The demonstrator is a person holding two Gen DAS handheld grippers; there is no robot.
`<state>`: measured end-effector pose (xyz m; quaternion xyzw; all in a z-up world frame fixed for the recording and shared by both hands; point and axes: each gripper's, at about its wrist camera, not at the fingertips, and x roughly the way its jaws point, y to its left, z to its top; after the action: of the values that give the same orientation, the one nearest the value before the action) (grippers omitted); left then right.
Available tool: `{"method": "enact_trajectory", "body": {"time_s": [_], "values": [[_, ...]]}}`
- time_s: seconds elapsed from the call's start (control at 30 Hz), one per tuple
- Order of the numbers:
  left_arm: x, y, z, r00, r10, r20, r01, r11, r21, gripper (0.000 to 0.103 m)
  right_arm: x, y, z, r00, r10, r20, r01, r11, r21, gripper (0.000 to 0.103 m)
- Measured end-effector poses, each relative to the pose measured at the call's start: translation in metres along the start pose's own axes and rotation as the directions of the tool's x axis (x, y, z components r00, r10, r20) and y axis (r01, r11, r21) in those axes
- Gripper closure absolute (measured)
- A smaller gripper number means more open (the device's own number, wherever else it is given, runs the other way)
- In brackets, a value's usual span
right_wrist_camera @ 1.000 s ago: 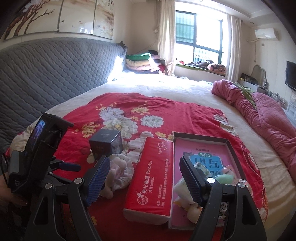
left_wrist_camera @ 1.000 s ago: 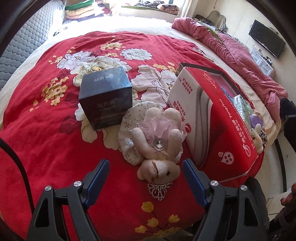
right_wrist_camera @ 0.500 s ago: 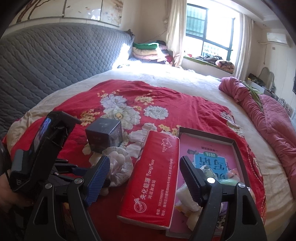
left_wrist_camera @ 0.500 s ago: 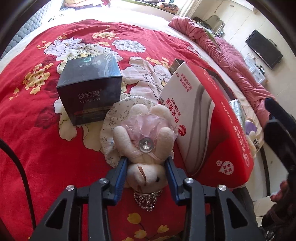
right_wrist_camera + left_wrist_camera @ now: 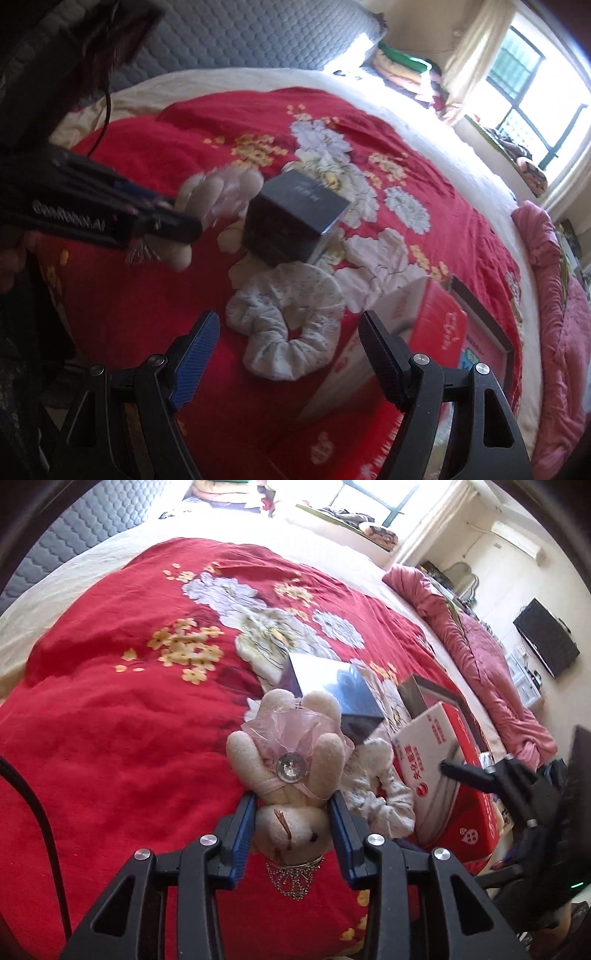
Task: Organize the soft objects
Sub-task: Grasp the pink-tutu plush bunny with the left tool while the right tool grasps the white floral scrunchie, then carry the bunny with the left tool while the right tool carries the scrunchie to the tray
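Broadly, a bed (image 5: 110,738) under a red flowered blanket (image 5: 177,295) is carrying everything. Toward its right side a red tissue box (image 5: 443,786) is lying beside a dark-framed tray (image 5: 491,332). A dark cube box (image 5: 295,221) is sitting near the middle of the blanket, and just in front of it a white floral scrunchie (image 5: 288,321) is lying flat on the blanket, touching the tissue box edge. The left tool (image 5: 291,834) is clamping its blue pads on the head of a small cream teddy bear (image 5: 291,775), its jaws narrowed onto the plush; the bear is hanging head-down toward the camera, lifted clear of the blanket, wearing a pink gauze skirt and a beaded crown. The right tool (image 5: 288,354) is standing wide open and holding nothing, its fingers either side of the scrunchie in the right wrist view, though whether they are touching it I cannot tell
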<state>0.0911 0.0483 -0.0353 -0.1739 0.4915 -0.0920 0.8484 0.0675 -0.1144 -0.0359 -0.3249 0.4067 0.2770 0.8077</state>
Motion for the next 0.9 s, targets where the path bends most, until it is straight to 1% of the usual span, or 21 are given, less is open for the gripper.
{"method": "enact_trajectory", "body": {"time_s": [0.03, 0.1, 0.23, 0.27, 0.33, 0.37, 0.4, 0.43, 0.47, 0.53, 0.63, 0.77, 0.9], "values": [[-0.001, 0.003, 0.001, 1.0, -0.001, 0.004, 0.001, 1.0, -0.001, 0.064, 0.012, 0.005, 0.003, 0.999, -0.013, -0.038, 0.012, 1.0, -0.022, 0.024], [-0.002, 0.009, 0.004, 1.0, -0.01, 0.007, 0.01, 1.0, -0.011, 0.064, 0.033, 0.011, 0.007, 0.995, -0.008, -0.098, 0.005, 0.999, -0.032, 0.024], [-0.002, 0.014, 0.006, 1.0, -0.019, 0.011, 0.019, 1.0, -0.015, 0.064, 0.06, 0.01, 0.013, 0.986, 0.017, -0.166, -0.015, 1.0, 0.014, 0.024], [-0.004, 0.017, 0.005, 1.0, -0.025, 0.011, 0.025, 0.999, -0.019, 0.064, 0.065, 0.01, 0.013, 0.985, 0.021, -0.17, -0.017, 1.0, 0.025, 0.025], [-0.003, 0.018, 0.005, 0.999, -0.031, 0.009, 0.031, 0.999, -0.019, 0.064, 0.073, 0.008, 0.012, 0.982, 0.051, -0.18, -0.039, 0.997, 0.07, 0.04], [-0.003, 0.017, 0.004, 1.0, -0.028, 0.009, 0.029, 0.999, -0.017, 0.064, 0.073, 0.005, 0.012, 0.982, 0.076, -0.172, -0.059, 0.993, 0.098, 0.044], [-0.003, 0.017, 0.005, 1.0, -0.027, 0.01, 0.027, 0.999, -0.016, 0.064, 0.073, 0.003, 0.011, 0.982, 0.097, -0.159, -0.078, 0.989, 0.122, 0.058], [-0.003, 0.017, 0.005, 1.0, -0.029, 0.01, 0.029, 0.999, -0.015, 0.064, 0.071, 0.001, 0.01, 0.985, 0.096, -0.146, -0.076, 0.988, 0.132, 0.069], [-0.004, 0.015, 0.004, 1.0, -0.029, 0.012, 0.029, 1.0, -0.013, 0.064, 0.069, 0.001, 0.009, 0.987, 0.084, -0.135, -0.066, 0.989, 0.135, 0.073], [-0.005, 0.011, 0.004, 1.0, -0.024, 0.019, 0.024, 1.0, 0.0, 0.064, 0.063, -0.001, 0.007, 0.989, 0.099, -0.106, -0.082, 0.985, 0.155, 0.086], [-0.01, 0.001, 0.003, 0.999, -0.027, 0.033, 0.026, 0.999, 0.026, 0.064, 0.04, -0.011, 0.003, 0.992, 0.126, -0.011, -0.121, 0.97, 0.211, 0.087], [-0.018, -0.016, 0.001, 0.998, -0.028, 0.054, 0.024, 0.998, 0.065, 0.064, -0.001, -0.03, -0.002, 0.983, 0.135, 0.124, -0.166, 0.944, 0.287, 0.087], [-0.029, -0.041, -0.001, 0.996, -0.041, 0.074, 0.033, 0.993, 0.113, 0.064, -0.044, -0.047, -0.009, 0.973, 0.081, 0.216, -0.152, 0.929, 0.337, 0.087]]}}
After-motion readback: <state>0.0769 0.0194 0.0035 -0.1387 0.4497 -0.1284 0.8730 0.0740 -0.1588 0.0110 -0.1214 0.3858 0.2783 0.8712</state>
